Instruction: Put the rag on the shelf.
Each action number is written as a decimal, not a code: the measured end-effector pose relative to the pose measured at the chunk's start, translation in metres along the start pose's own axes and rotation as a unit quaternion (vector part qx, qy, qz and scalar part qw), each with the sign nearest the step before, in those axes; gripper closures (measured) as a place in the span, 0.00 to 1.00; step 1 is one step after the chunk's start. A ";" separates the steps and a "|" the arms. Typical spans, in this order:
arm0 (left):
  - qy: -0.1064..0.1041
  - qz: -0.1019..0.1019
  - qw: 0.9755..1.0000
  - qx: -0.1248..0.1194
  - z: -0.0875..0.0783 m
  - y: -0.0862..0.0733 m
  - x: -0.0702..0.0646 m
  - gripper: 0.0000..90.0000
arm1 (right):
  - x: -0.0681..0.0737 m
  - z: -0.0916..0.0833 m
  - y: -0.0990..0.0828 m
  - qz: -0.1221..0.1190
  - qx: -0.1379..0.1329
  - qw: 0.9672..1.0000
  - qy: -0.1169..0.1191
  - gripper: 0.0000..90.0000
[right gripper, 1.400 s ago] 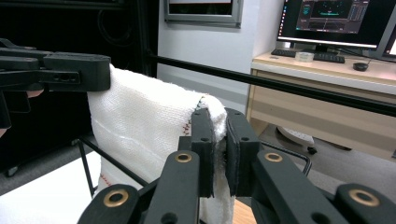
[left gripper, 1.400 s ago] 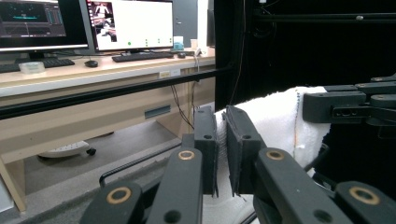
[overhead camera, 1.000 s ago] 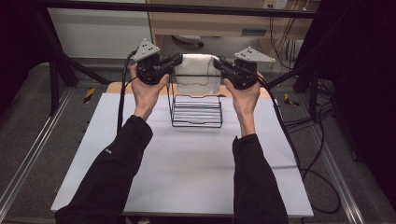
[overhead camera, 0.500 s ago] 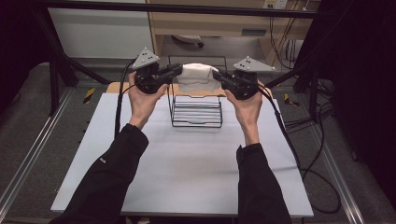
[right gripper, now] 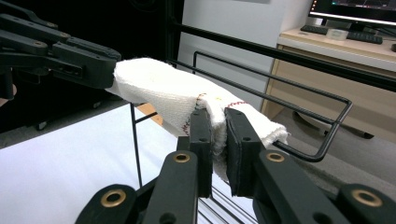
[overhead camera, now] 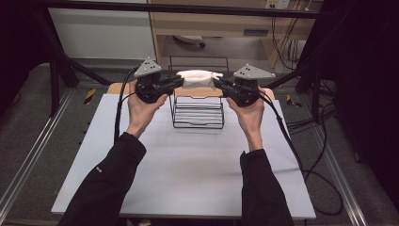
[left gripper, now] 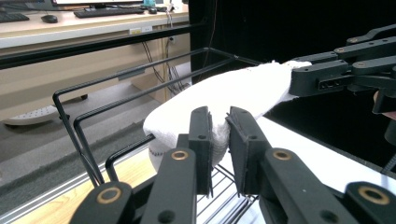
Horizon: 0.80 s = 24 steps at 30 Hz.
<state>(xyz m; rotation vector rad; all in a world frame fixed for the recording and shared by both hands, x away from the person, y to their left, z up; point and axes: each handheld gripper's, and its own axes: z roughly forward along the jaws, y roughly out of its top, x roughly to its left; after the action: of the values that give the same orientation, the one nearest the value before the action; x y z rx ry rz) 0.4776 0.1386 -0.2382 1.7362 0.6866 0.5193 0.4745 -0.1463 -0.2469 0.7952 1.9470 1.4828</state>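
High view: white cloth [overhead camera: 198, 78] stretched between both grippers, over the top rear of the wire rack [overhead camera: 197, 110] on the table [overhead camera: 188, 174]. Left gripper [left gripper: 219, 144] jaws nearly closed, just been easing open, cloth end still between the pads. Right gripper [right gripper: 218, 140] jaws nearly closed, pinching the other end.

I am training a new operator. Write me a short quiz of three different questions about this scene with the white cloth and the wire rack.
1. True or false: both grippers pinch the white cloth.
2. What does the cloth hang over? A) a plate B) the black wire rack C) a box
3. Which end does the left gripper hold in the high view?

Key: 1. True; the right gripper grips the other end. 2. B. 3. The left end; its jaws have just been opening slightly, with the cloth between them.
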 end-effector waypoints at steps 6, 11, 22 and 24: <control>0.004 0.000 1.000 -0.004 -0.009 0.015 0.000 0.85 | 0.001 -0.001 -0.001 -0.004 0.000 1.000 0.001 0.92; 0.010 -0.003 1.000 -0.003 -0.005 0.025 0.002 0.89 | 0.001 0.000 -0.003 -0.007 -0.001 1.000 0.000 0.91; 0.014 -0.025 1.000 -0.004 0.002 0.042 0.010 0.94 | 0.002 0.001 -0.006 -0.007 -0.002 1.000 0.003 0.91; 0.014 -0.028 0.999 -0.008 0.000 0.044 0.011 0.96 | 0.001 0.000 -0.006 -0.007 -0.001 1.000 0.002 0.91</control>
<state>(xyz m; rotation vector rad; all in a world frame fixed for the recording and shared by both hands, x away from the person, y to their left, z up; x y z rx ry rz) 0.4941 0.1375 -0.1956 1.6938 0.7470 0.5104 0.4731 -0.1462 -0.2529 0.7761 1.9507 1.4790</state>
